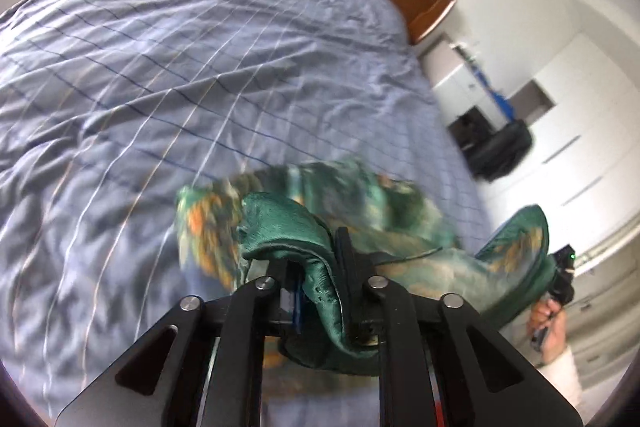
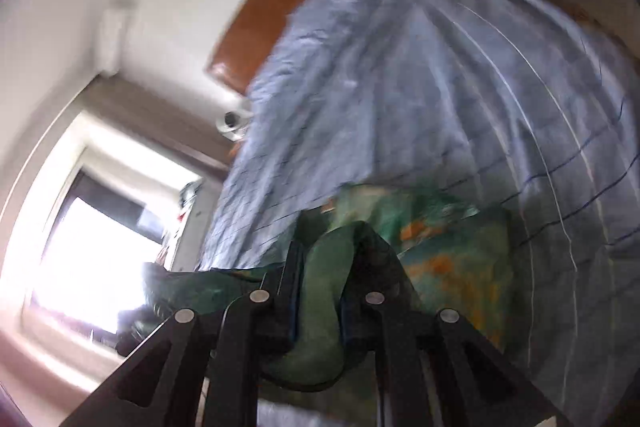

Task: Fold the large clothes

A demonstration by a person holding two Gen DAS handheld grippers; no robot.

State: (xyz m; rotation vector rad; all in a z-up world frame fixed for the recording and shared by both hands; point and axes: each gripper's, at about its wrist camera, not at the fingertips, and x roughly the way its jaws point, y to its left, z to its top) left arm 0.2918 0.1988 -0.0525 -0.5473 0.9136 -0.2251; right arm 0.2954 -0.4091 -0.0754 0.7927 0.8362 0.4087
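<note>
Two tools hold one green printed garment [image 1: 320, 211] above the bed [image 1: 200, 67], near its foot edge. Left tool [image 1: 316, 267] is clamped on a bunched green hem, and right tool [image 2: 324, 267] is pinched together on another thick fold of the same cloth. Between them the fabric sags in a loose heap over the checked blue cover. Both pictures are smeared, so my worry is a slip: the slick cloth could slide out of either grip, or land crumpled instead of flat and spoil the fold.

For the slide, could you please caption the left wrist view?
Left gripper pinching green patterned garment above blue checked bed.
</note>
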